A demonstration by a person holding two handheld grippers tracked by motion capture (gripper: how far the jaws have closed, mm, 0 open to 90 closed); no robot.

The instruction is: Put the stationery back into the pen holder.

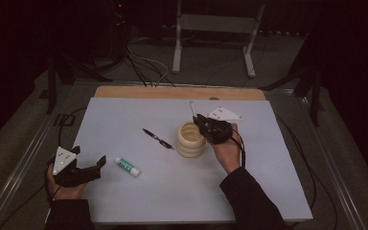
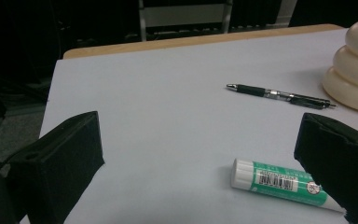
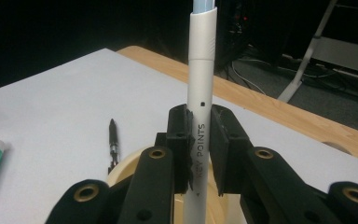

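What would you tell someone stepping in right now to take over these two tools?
Right hand-held gripper: shut on the white pen, held upright above the mouth of the cream ringed holder.
Left hand-held gripper: open, holding nothing, near the table's front left.
On the table: glue stick beside the left gripper, black pen left of the holder.
Done: white pen picked up.
Left, probably: drop it in the holder, then the black pen and glue stick.
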